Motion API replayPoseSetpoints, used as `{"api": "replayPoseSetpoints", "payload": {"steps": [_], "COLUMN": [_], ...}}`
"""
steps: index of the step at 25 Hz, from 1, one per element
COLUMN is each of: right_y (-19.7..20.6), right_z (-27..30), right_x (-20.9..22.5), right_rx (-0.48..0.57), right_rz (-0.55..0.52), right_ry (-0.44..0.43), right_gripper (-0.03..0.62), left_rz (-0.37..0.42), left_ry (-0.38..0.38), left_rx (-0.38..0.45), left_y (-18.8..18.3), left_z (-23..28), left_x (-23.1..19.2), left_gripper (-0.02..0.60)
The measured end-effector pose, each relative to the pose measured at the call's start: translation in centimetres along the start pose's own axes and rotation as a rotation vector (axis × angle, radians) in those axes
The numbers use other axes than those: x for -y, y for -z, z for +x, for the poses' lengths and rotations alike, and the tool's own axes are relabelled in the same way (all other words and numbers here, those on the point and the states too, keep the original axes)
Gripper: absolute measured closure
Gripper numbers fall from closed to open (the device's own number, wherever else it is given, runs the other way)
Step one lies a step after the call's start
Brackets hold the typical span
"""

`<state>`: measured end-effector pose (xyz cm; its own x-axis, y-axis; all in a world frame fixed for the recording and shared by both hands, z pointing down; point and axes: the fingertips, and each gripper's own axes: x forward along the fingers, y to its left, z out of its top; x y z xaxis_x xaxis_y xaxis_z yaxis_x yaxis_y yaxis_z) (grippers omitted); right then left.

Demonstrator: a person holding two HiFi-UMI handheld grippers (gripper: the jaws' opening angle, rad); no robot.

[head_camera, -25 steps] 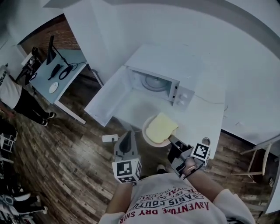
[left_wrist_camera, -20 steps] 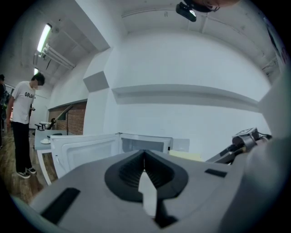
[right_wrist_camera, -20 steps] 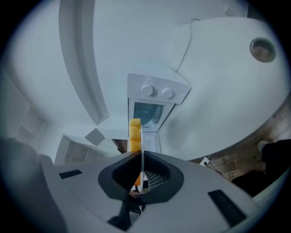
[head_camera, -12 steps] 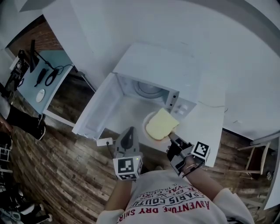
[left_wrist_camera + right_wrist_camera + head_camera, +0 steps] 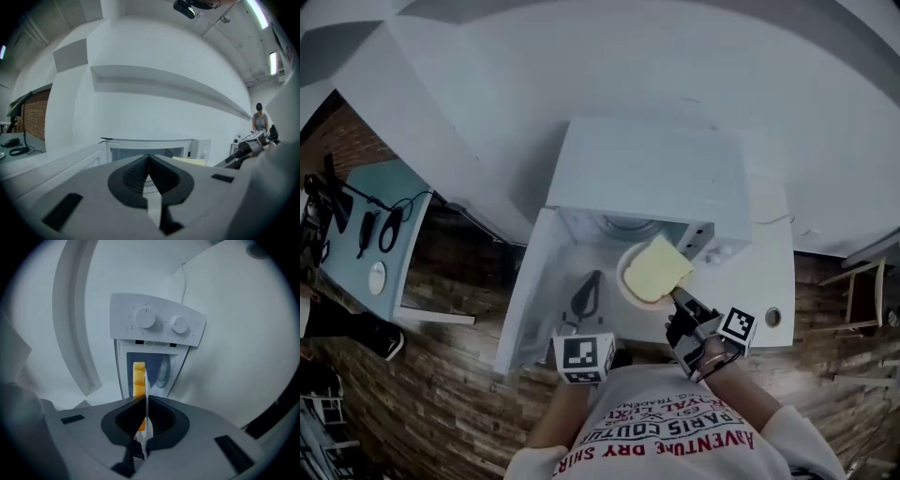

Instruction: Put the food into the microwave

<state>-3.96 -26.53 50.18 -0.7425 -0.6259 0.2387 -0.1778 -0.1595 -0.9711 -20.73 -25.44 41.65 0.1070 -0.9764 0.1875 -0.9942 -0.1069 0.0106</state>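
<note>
A white microwave (image 5: pixel 647 169) stands on a white counter with its door (image 5: pixel 530 291) swung open to the left. My right gripper (image 5: pixel 677 297) is shut on the rim of a white plate (image 5: pixel 625 281) that carries a yellow slab of food (image 5: pixel 656 269). The plate hangs at the mouth of the oven's cavity. In the right gripper view the plate (image 5: pixel 146 385) shows edge-on between the pads, the food (image 5: pixel 138 378) before the opening, and the knobs (image 5: pixel 145 318) above. My left gripper (image 5: pixel 592 281) is shut and empty, pointing at the opening beside the plate (image 5: pixel 190 161).
The white counter (image 5: pixel 759 272) runs on to the right of the microwave, with a small round thing (image 5: pixel 773 317) near its front edge. A light-blue desk (image 5: pixel 370 234) with cables stands far left on the wooden floor. A person (image 5: pixel 259 123) stands far off in the left gripper view.
Both grippers have gone forward toward the microwave. The plate with the food went from in front of the counter to the cavity's mouth. Both grippers stayed shut.
</note>
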Motion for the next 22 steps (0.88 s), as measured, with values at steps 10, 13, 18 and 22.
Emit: {"api": "replayPoseSetpoints", "payload": {"steps": [10,13,18,22], "right_y": [0.2,-0.7,-2.4,-4.0], "right_z": [5.0,6.3,9.0,11.3], "right_x": [1.3,1.6,2.8,3.8], "right_rx": [0.208,0.253,0.289,0.305], "right_rz": [0.035,0.039,0.044,0.032], "right_ry": [-0.005,-0.039,-0.05,-0.026], "right_gripper": [0.574,0.574,0.572,0.572], "left_rz": [-0.005,-0.007,-0.027,-0.03], "left_ry": [0.164,0.17,0.173,0.19], "left_rx": [-0.039,-0.054,-0.093,-0.13], "left_y": [1.6,2.3,4.0,5.8], "left_z": [4.1,5.0,6.7,7.7], "left_x": [-1.8,-2.2,-2.9,-2.9], "left_gripper": [0.575,0.575,0.575,0.575]}}
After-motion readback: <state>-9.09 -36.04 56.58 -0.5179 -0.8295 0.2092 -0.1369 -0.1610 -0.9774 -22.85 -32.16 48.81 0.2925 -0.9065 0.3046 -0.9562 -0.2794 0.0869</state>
